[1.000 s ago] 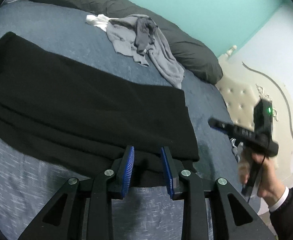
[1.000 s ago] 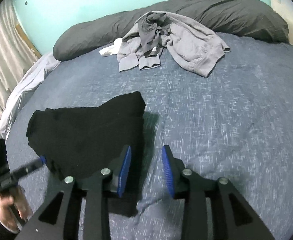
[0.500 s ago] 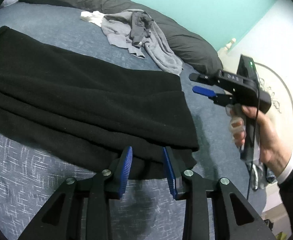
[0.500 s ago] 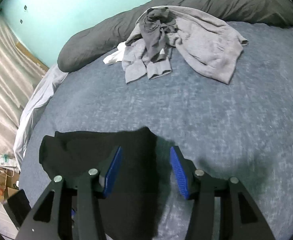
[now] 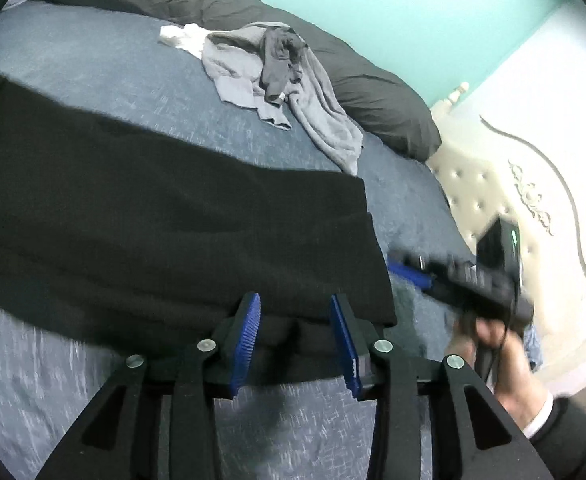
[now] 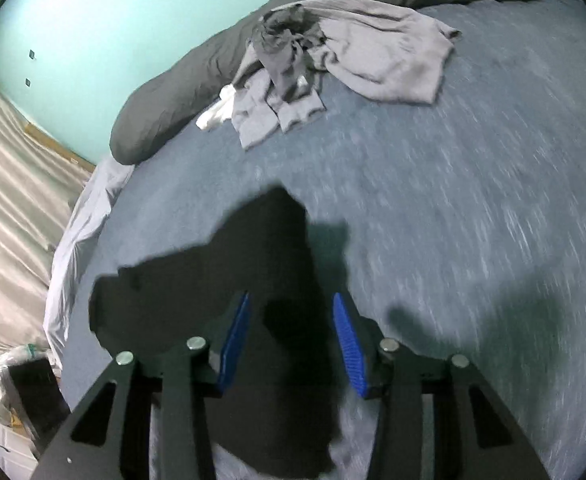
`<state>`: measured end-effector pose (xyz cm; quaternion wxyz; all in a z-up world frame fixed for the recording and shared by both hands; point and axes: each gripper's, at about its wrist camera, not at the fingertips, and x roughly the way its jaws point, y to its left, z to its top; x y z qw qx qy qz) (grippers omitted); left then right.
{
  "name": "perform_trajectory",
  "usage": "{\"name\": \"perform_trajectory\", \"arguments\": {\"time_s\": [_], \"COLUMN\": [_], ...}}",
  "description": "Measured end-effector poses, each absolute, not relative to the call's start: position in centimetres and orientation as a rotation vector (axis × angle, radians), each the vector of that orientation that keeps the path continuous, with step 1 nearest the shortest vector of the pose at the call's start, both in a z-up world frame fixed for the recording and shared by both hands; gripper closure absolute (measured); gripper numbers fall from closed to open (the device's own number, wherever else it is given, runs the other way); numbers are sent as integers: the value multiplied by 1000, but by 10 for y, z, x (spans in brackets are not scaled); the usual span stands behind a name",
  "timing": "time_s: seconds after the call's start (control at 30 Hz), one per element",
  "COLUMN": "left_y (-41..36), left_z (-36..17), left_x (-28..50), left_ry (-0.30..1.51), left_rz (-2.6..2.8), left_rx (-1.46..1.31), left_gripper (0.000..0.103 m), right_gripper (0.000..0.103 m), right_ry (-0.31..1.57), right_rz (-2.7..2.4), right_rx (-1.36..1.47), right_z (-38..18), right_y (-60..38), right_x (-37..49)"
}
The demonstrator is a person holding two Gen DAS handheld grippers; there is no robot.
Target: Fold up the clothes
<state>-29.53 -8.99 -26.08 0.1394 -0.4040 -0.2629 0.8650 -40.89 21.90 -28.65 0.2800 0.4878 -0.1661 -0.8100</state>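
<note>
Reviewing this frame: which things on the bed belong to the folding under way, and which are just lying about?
In the job:
black garment
left gripper, jaws opening
right gripper, jaws closing

Lying about:
grey clothes pile
white cloth
dark pillow

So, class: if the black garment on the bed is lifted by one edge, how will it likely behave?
The black garment will probably go floppy and drape, since it lies flat in soft layers on the bed. It looks fairly thick, so it may sag heavily. Pushed, it would likely bunch up, like the crumpled grey clothes, rather than slide whole.
</note>
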Motion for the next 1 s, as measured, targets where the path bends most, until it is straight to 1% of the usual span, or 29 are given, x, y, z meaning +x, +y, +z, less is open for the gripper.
{"name": "perform_trajectory", "arguments": {"time_s": [0.1,0.27,0.37,0.47,0.63,0.7,0.87,1.0], "left_y": [-91,-72,-53,-32,-20,-19,-4,0], "left_z": [-256,-239,-240,-244,-243,-243,-248,-254], "left_x": [-325,-384,-413,-441,-466,-475,-487,-490], "left_ry": [-710,-503,-386,-276,-219,-217,-115,-71], "left_rz": [2483,2432,2384,2332,2325,2319,2287,2260], "left_rx": [-1214,-1255,-1291,-1328,-1321,-1314,-1327,-1337], "left_gripper": [63,62,62,62,62,62,61,62], "right_gripper": [59,59,59,59,59,59,59,59], "right_ry": [-476,-549,-600,-602,-658,-655,-651,-633], "right_rz": [-2166,-2181,-2159,-2150,-2112,-2109,-2106,-2116], "right_rx": [1312,1306,1319,1327,1340,1334,1313,1312], "right_z": [-297,-303,-308,-311,-314,-312,-307,-304], "right_y": [228,242,247,245,244,243,244,241], "right_x": [-385,-357,-346,-340,-338,-337,-334,-335]}}
